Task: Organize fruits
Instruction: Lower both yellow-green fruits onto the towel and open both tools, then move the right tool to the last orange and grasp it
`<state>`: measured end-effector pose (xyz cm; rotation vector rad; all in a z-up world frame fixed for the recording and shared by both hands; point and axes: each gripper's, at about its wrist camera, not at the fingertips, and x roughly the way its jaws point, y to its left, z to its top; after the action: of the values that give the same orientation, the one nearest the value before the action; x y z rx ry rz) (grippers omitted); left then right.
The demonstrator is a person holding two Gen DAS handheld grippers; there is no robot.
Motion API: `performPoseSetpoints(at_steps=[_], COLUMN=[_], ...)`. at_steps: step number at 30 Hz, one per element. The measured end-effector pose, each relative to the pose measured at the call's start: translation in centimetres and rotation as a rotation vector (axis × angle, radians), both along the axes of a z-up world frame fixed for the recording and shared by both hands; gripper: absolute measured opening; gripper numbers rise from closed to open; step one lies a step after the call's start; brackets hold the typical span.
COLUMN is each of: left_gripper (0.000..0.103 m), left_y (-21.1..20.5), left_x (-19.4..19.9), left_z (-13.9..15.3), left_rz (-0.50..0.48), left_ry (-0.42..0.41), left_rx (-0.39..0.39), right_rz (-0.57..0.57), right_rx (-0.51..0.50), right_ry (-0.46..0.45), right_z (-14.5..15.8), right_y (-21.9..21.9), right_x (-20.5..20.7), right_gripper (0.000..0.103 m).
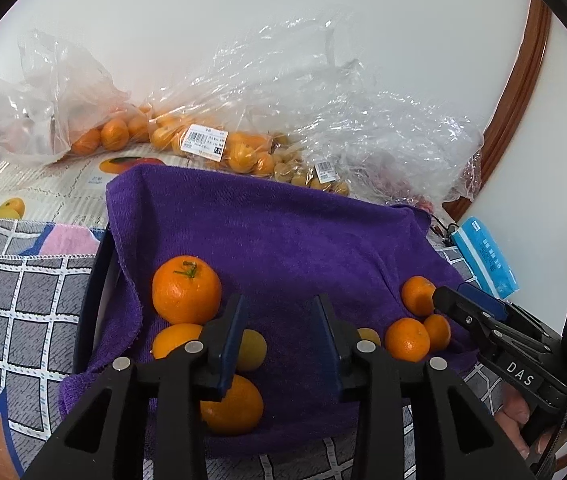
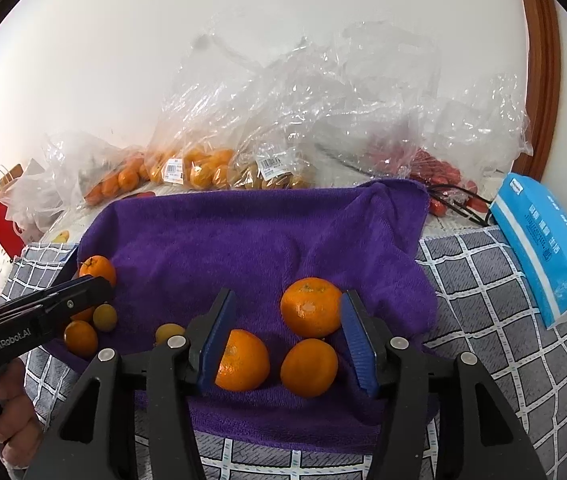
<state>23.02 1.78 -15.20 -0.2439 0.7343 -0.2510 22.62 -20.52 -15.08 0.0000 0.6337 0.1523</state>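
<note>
A purple towel [image 1: 275,232] lies over a tray; it also shows in the right wrist view [image 2: 243,240]. My left gripper [image 1: 281,344] is open and empty above a group of fruit: a big orange with a stem [image 1: 186,289], two more oranges [image 1: 232,404] and a small yellow fruit [image 1: 252,349]. My right gripper [image 2: 289,342] is open over three oranges [image 2: 311,307], with one orange [image 2: 243,360] against its left finger. The same three oranges [image 1: 407,339] show at right in the left wrist view.
Clear plastic bags of oranges [image 1: 203,144] and small yellow fruit [image 2: 271,174] lie behind the towel by the white wall. A bag of red fruit [image 2: 435,172] lies at the back right. A blue tissue pack [image 2: 543,248] lies on the grey checked cloth [image 2: 483,320] to the right.
</note>
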Motion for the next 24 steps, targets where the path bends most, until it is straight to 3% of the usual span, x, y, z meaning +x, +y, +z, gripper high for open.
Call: performPoseSetpoints(at_steps=[8,14,24], left_gripper=[0.036,0.036,0.036], left_y=[0.5,0.2,-0.1], left_x=[-0.9,-1.2,-1.4], left_z=[1.2,1.4,1.4], left_rz=[0.043,0.067,0.064], left_ry=[-0.063,-0.097,-0.102], left_rx=[-0.004,0.044,0.060], right_rz=[-0.014,-0.051,-0.089], right_rx=[0.007,-0.028,-0.031], right_ry=[-0.034,-0.052,-0.017], right_z=[0.3,0.8,1.5], right_y=[0.3,0.9,-0.1], right_x=[-0.6,-1.2,-5.8], right_gripper=[0.056,0.056,0.056])
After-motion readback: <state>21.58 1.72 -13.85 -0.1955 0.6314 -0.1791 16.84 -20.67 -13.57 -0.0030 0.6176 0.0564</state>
